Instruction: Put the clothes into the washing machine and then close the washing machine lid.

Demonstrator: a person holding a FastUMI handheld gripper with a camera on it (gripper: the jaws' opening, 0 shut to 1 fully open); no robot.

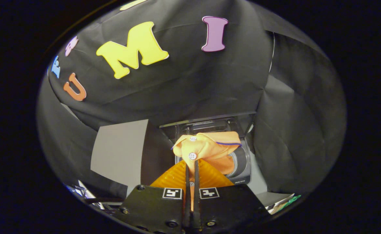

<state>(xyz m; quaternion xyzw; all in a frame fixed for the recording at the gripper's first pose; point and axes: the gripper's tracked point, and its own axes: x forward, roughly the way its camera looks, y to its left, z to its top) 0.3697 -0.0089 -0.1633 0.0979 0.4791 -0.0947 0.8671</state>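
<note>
Hand-held gripper (192, 167) at lower centre of the frame, fingers (187, 175) drawn nearly together and pinching a fold of an orange garment (210, 149) between them. Garment bunched just ahead of and above the fingertips, lifted clear, with white buttons (192, 156) facing the camera and a thin dark stripe along one edge toward the right. More orange cloth spreading down either side of the fingers. Directly behind the garment, at centre of the frame, a small washing machine (242, 164) with its round drum opening partly hidden by the cloth. Lid (210, 122) raised, standing up behind the opening. Pale grey panel (120, 151) at centre left. Black cloth wall (183, 84) across the upper frame and the right side.
</note>
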